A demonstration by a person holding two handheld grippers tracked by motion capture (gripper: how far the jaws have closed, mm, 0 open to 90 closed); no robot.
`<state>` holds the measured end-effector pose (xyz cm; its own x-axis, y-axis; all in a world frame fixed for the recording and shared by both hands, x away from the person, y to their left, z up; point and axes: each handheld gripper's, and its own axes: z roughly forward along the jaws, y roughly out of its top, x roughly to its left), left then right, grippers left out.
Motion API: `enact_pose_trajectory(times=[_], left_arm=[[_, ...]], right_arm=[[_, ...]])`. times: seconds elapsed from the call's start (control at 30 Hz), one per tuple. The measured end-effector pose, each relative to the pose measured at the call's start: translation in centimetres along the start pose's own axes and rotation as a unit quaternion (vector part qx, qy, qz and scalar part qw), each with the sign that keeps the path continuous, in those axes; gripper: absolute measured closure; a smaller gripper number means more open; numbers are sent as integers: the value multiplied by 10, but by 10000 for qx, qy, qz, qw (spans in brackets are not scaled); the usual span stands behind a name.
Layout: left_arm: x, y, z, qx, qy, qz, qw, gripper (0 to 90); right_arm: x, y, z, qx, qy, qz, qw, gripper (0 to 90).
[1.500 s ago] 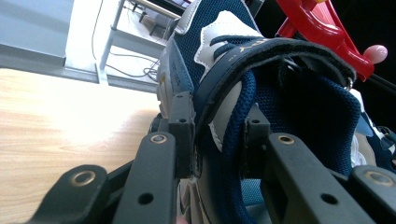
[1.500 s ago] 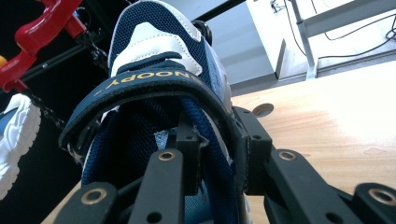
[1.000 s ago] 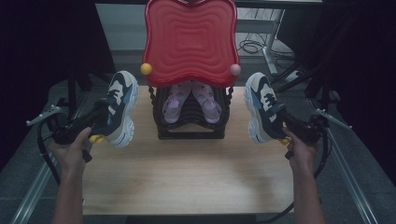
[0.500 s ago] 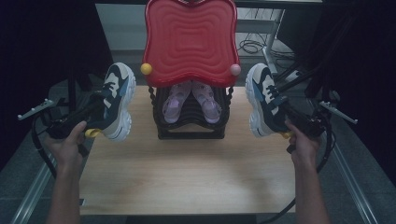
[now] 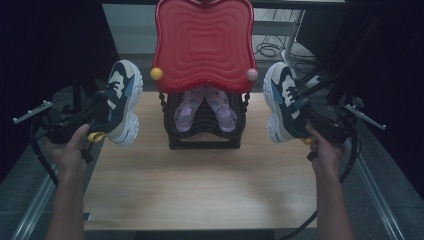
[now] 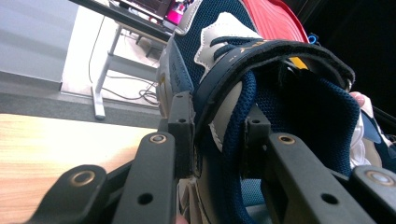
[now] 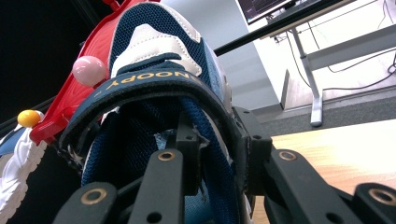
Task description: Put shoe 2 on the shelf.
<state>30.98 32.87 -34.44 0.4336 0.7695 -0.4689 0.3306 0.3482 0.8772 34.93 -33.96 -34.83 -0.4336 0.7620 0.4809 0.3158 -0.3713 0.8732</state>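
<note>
While lifted, sneakers (image 5: pixel 122 102) flank rack (image 5: pixel 205 132).

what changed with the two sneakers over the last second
Both sneakers went up and outward: the left sneaker, clamped in the left tool, now hangs off the table's left edge, toe tipped higher. The right sneaker, in the right tool, rose a little. Both grips held. The red rack and pink sandals stayed put.
</note>
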Motion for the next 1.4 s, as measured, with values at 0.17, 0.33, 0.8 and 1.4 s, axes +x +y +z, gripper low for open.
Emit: enact_pose_trajectory(times=[0.17,0.33,0.8,1.4], left_arm=[[-1,2,0,-36,12,-15,10000,722],[-6,7,1,-59,23,43,10000,722],[-29,31,13,-162,-143,226,9995,722],[-47,64,33,-251,-404,258,9985,722]], right_arm=[[0,2,1,-37,24,9,10000,741],[3,6,2,-111,45,14,9999,742],[25,30,13,-268,42,-119,9996,741],[55,62,28,-334,141,-255,9990,741]])
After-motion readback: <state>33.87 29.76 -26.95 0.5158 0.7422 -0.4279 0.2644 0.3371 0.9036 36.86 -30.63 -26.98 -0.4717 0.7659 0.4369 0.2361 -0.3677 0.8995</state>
